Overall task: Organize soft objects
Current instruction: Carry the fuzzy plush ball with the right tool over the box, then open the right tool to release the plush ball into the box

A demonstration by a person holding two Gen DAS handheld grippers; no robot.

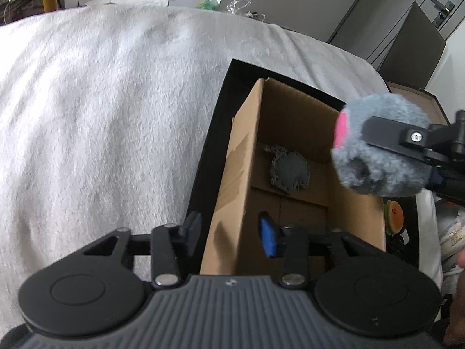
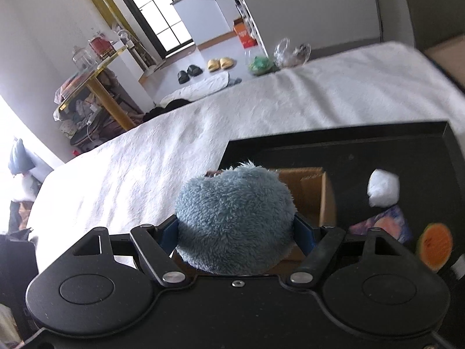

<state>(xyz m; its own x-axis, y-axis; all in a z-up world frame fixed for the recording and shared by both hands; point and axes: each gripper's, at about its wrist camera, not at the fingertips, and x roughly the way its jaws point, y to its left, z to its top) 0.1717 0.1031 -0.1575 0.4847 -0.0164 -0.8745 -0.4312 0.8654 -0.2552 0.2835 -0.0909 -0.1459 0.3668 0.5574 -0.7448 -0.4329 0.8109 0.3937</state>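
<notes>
Above the box (image 1: 290,157), the plush (image 2: 235,218) sits clamped in the right claw (image 2: 237,229), positioned for release inside. The left claw (image 1: 229,232), open, straddles the box's near wall, probably to steady it on the bed (image 1: 101,101).

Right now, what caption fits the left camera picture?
Right gripper carries a fluffy blue plush toy over the open cardboard box.

- I see a bed covered by a white fleecy blanket (image 1: 101,101).
- A black tray (image 2: 319,148) lies directly on it, near one edge.
- Beyond the tray, at the blanket's far edge, I see a green bundle (image 2: 260,65) and crumpled clear plastic (image 2: 290,51).
</notes>
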